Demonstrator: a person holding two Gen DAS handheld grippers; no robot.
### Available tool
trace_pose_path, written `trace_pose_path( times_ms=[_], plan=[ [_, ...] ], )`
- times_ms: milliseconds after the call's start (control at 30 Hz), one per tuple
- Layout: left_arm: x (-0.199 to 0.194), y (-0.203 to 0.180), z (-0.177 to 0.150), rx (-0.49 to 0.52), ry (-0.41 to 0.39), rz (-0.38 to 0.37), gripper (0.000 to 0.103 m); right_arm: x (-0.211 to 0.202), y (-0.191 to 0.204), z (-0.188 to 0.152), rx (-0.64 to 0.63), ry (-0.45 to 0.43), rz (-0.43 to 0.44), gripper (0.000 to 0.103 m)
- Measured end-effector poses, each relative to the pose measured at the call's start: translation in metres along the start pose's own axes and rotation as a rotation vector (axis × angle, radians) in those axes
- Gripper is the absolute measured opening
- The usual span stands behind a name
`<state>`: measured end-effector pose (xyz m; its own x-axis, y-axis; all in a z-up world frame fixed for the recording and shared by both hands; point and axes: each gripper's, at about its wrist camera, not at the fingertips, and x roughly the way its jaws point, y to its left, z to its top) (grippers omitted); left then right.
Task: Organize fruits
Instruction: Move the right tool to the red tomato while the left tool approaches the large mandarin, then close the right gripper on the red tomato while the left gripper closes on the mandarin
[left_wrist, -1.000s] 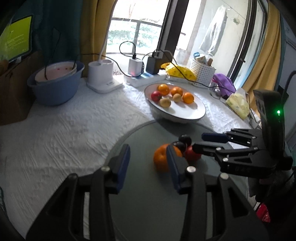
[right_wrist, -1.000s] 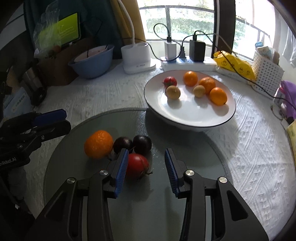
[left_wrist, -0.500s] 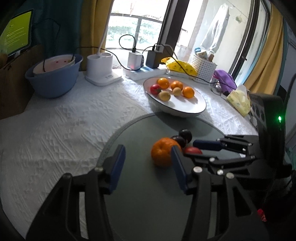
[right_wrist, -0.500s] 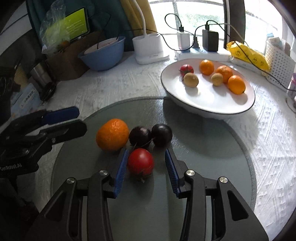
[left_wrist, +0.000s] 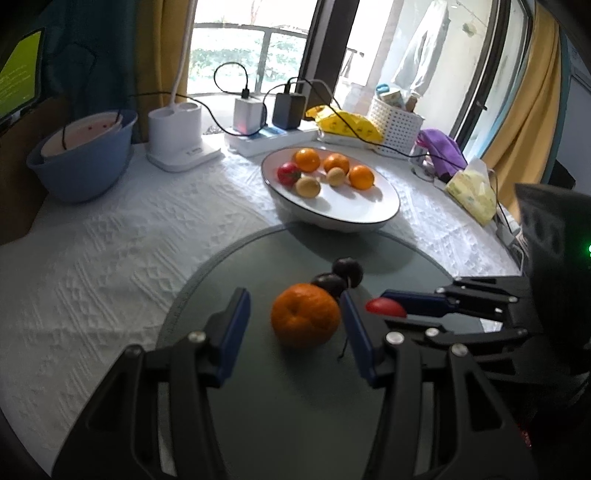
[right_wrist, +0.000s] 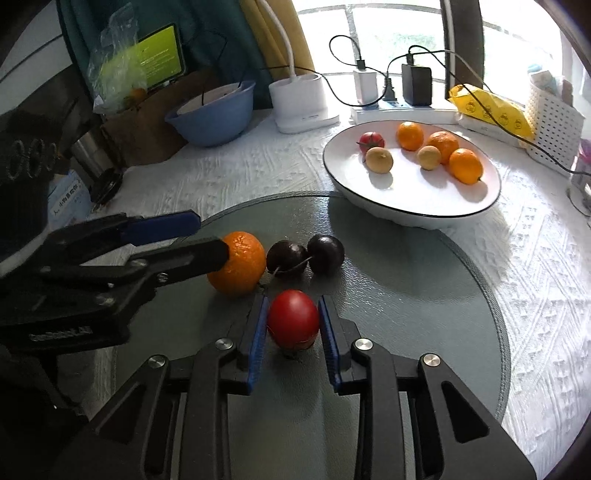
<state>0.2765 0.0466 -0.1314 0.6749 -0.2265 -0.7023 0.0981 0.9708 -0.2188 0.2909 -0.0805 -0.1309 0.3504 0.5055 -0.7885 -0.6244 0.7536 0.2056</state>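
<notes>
The right tool (right_wrist: 293, 325) is seen closed on the tomato (right_wrist: 293, 320), its blue pads pressed to both flanks after the jaws have just been closing. The tomato is seated on the glass mat (right_wrist: 424, 295) at about 6 o'clock from the two dark plums (right_wrist: 306, 254). The left tool (left_wrist: 293, 321) is held open around the orange (left_wrist: 305, 315), one pad close beside it at 3 o'clock, the other well clear. The tomato is judged light, smooth and easily bruised, so a gentle hold across its widest part is advised. The orange is judged firmer and heavier. The plate (right_wrist: 369, 192), already holding fruit, is found at 1 o'clock on the table (right_wrist: 240, 173).
</notes>
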Motion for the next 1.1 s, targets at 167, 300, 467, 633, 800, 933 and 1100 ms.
trace_pose_path(
  times_ms=[167, 300, 467, 633, 800, 933, 1100],
  plan=[
    [0.009, -0.004, 0.001, -0.027, 0.028, -0.009, 0.053, -0.006, -0.006, -0.003, 0.043, -0.02, -0.025, 0.03],
    [0.02, -0.003, 0.0, -0.036, 0.055, -0.006, 0.053, -0.006, -0.007, -0.002, 0.054, -0.019, -0.03, 0.03],
    [0.023, 0.002, -0.003, -0.062, 0.057, -0.036, 0.048, -0.009, -0.009, -0.001, 0.069, -0.028, -0.04, 0.03],
    [0.017, 0.002, -0.004, -0.056, 0.054, -0.038, 0.046, -0.011, -0.011, 0.0, 0.071, -0.033, -0.052, 0.03],
    [0.008, 0.001, -0.006, -0.059, 0.041, -0.052, 0.046, -0.013, -0.007, 0.003, 0.061, -0.041, -0.056, 0.03],
    [-0.002, 0.0, -0.004, -0.06, 0.022, -0.056, 0.046, -0.016, -0.003, 0.006, 0.044, -0.048, -0.059, 0.03],
    [-0.014, -0.002, 0.001, -0.052, -0.006, -0.048, 0.046, -0.026, 0.0, 0.012, 0.019, -0.07, -0.076, 0.03]
  ],
)
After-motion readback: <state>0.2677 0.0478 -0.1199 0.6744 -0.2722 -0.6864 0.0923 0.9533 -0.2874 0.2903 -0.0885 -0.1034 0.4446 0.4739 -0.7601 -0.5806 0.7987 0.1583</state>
